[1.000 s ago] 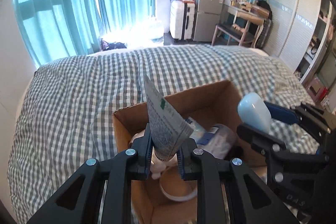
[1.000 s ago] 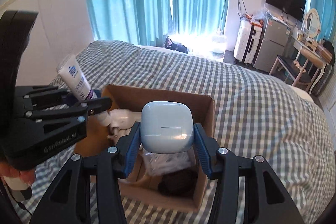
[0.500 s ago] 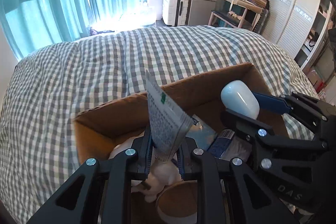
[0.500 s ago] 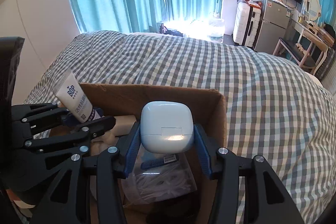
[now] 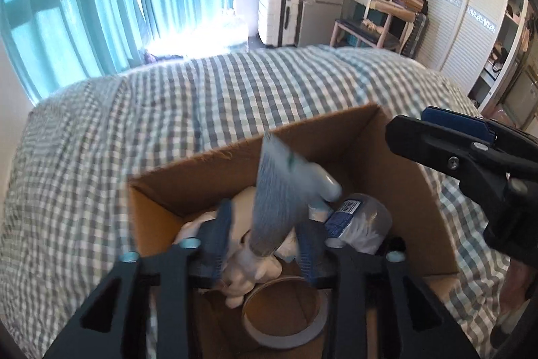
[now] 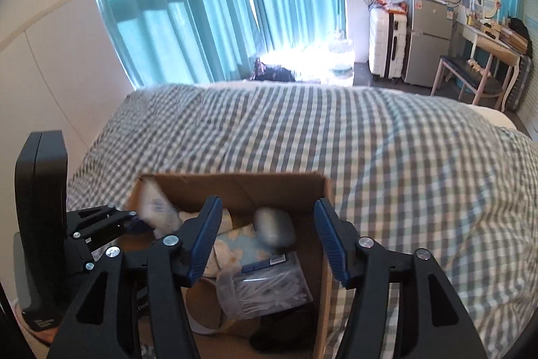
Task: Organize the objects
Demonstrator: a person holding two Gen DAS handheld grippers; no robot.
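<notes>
The checked bed [image 6: 386, 150] is carrying an open cardboard box [image 6: 235, 187], already crowded with a tape roll [image 5: 285, 315] and a bagged bundle [image 6: 269, 288]. Above it the right gripper [image 6: 269, 238] is standing wide and empty — a blurred pale case [image 6: 274, 226] is sitting in the box below. The left gripper [image 5: 265, 241] is parting around a blurred tube [image 5: 279, 197], which is tilting inside the box. Light, soft, slippery — likely best pinched near its stiff crimped end.
</notes>
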